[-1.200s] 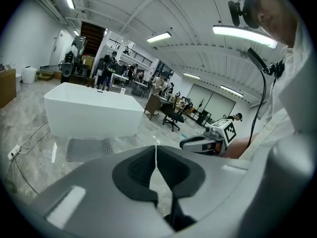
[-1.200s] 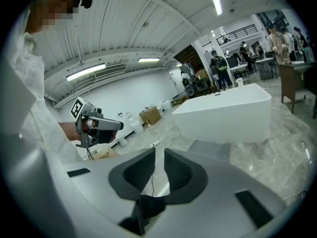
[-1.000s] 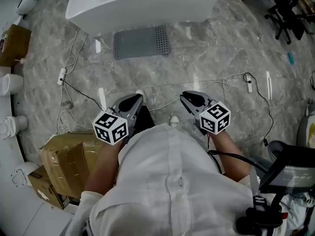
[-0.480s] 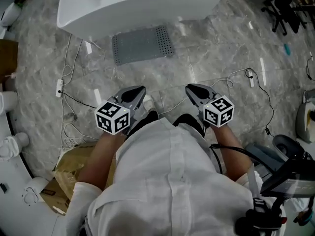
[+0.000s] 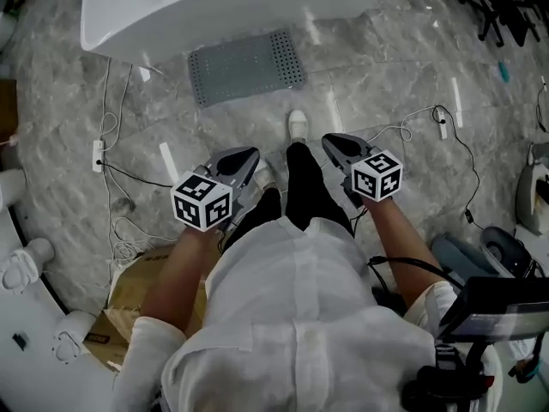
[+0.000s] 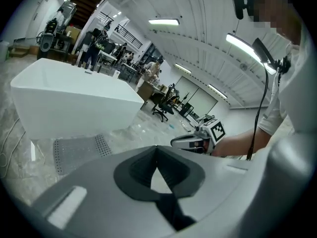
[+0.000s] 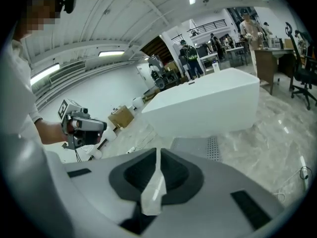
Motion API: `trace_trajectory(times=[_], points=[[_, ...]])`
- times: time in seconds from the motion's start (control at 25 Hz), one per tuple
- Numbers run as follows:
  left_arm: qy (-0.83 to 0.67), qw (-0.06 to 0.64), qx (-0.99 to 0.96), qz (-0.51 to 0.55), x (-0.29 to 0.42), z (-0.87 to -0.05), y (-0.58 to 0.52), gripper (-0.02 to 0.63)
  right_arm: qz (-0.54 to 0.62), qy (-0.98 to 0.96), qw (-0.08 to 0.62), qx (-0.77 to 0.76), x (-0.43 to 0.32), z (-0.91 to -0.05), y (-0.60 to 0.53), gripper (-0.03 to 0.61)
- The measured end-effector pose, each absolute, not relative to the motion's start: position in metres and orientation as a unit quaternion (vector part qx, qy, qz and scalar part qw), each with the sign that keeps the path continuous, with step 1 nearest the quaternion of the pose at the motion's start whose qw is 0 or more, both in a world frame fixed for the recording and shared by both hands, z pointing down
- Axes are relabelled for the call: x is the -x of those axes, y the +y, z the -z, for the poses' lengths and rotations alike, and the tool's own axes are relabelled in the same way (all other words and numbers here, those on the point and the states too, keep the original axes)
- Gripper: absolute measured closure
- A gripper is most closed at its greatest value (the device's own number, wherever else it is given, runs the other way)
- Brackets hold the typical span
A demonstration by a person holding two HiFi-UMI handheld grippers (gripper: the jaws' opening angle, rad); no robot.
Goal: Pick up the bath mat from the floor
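The bath mat (image 5: 246, 65) is a grey perforated rectangle lying flat on the marble floor against the foot of a white bathtub (image 5: 214, 7). It also shows as the grey mat (image 6: 79, 150) in the left gripper view and as the grey mat (image 7: 195, 148) in the right gripper view. My left gripper (image 5: 249, 154) and right gripper (image 5: 330, 142) are held side by side at waist height, well short of the mat. Both point toward it. Each has its jaws together with nothing between them.
Cables and a power strip (image 5: 97, 153) trail over the floor at left, another cable (image 5: 412, 123) at right. A cardboard box (image 5: 137, 290) sits at lower left. The person's white shoe (image 5: 297, 125) is stepping between the grippers. A stand and equipment (image 5: 497, 307) are at lower right.
The person has stepped forward, one leg now out between the grippers. Tub and mat sit closer. Both grippers stay shut and level.
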State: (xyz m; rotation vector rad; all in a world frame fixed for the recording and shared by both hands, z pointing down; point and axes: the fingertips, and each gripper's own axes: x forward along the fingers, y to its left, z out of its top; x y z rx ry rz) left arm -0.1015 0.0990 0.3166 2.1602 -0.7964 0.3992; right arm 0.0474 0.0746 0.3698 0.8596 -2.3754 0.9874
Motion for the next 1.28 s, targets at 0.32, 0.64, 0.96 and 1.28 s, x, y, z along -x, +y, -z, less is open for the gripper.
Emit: trace_trajectory(times=[0.32, 0.64, 0.96, 1.28], points=[[-0.321, 0.427, -0.828, -0.172, 0.091, -0.375, 0.046, 0.607, -0.434, -0.823, 0.183, -0.319, -0.059, -0.474, 0.006, 0.557], [-0.326, 0.455, -0.806, -0.194, 0.072, -0.456, -0.031, 0.607, -0.492, -0.794, 0.182, -0.307, -0.061, -0.588, -0.066, 0.557], [-0.314, 0.470, -0.799, -0.204, 0.039, -0.526, -0.090, 0.608, -0.547, -0.760, 0.168, -0.307, -0.079, -0.678, -0.109, 0.556], [-0.305, 0.481, -0.795, -0.208, 0.023, -0.592, -0.124, 0.607, -0.580, -0.736, 0.146, -0.317, -0.086, -0.753, -0.137, 0.555]])
